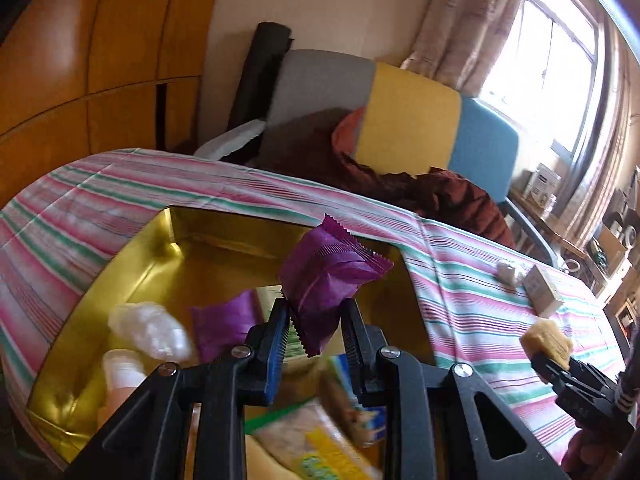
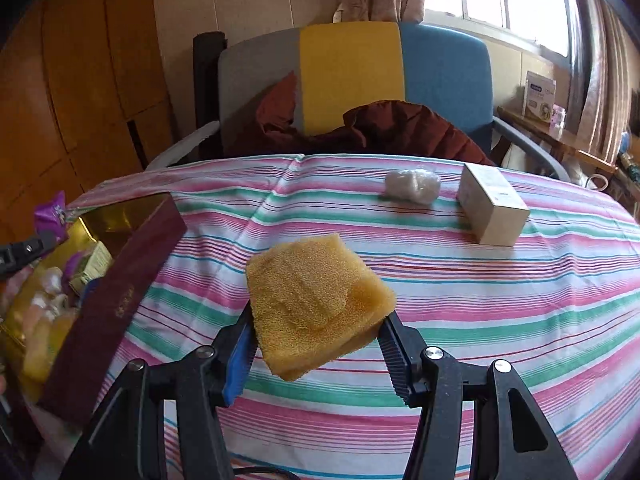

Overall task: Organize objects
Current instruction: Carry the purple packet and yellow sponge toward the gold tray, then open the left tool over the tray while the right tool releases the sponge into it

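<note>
Tin (image 2: 120,304) at tabletop (image 2: 480,320) left w/ packets (image 1: 224,324) inside; wad (image 2: 412,185) & box (image 2: 491,209) far right; chair (image 2: 352,76) behind.

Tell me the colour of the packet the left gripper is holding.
Purple packet, pinched in the left gripper above the gold box; clearest in the left wrist view.

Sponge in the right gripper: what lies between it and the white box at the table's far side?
Right wrist view: only bare striped tablecloth lies between the sponge and the white box. The white wad sits left of that line.
</note>
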`<state>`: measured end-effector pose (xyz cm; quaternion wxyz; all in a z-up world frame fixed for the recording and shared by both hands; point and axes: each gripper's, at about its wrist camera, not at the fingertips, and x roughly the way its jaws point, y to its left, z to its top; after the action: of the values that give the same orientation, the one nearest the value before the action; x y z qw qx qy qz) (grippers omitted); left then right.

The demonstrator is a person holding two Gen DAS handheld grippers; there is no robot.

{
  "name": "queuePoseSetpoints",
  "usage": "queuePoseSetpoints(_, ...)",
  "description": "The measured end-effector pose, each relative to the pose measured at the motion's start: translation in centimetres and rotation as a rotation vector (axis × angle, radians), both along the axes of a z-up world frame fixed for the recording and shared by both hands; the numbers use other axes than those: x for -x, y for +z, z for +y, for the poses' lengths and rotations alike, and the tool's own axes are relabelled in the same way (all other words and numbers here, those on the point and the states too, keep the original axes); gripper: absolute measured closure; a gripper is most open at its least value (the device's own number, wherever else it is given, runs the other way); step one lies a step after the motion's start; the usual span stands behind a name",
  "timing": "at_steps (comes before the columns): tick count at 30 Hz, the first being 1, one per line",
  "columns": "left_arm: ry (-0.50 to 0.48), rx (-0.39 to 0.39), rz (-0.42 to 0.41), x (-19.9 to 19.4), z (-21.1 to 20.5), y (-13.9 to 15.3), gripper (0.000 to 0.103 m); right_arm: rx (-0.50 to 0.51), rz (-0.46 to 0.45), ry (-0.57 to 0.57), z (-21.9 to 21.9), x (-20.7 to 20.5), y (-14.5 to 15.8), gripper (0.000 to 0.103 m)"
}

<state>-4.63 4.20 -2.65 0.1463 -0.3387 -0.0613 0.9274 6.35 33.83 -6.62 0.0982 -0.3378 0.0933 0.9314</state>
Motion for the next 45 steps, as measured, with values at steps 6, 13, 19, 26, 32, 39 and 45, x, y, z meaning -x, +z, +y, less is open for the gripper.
queuePoseSetpoints(6,0.067,-0.027,-0.057,1.7,-3.9,-1.8,0.077,0.075,0.038,0.099,-4.5,1.0,1.5,0.045)
queuePoseSetpoints(13,0.088,-0.175,-0.144,3.9,-7.1,-3.4,0.055,0.080,0.055,0.201,-9.2,1.4,2.7,0.045)
queuePoseSetpoints(19,0.127,-0.183,-0.160,3.7,-7.2,-3.7,0.053,0.056,0.053,0.263,-11.7,1.2,3.0,0.045)
queuePoseSetpoints(26,0.212,-0.163,-0.167,3.3,-8.4,-3.4,0.053,0.047,0.047,0.293,-12.4,1.2,3.1,0.044)
queuePoseSetpoints(32,0.268,-0.222,-0.149,2.3,-10.4,-2.8,0.053,0.063,0.032,0.308,-12.5,1.7,3.1,0.044)
queuePoseSetpoints(39,0.234,-0.183,-0.154,1.3,-9.1,-2.8,0.053,0.051,-0.004,0.342,-14.0,3.7,3.0,0.044)
queuePoseSetpoints(45,0.195,-0.166,-0.169,0.5,-7.7,-2.9,0.053,0.029,-0.027,0.368,-15.5,6.3,3.1,0.044)
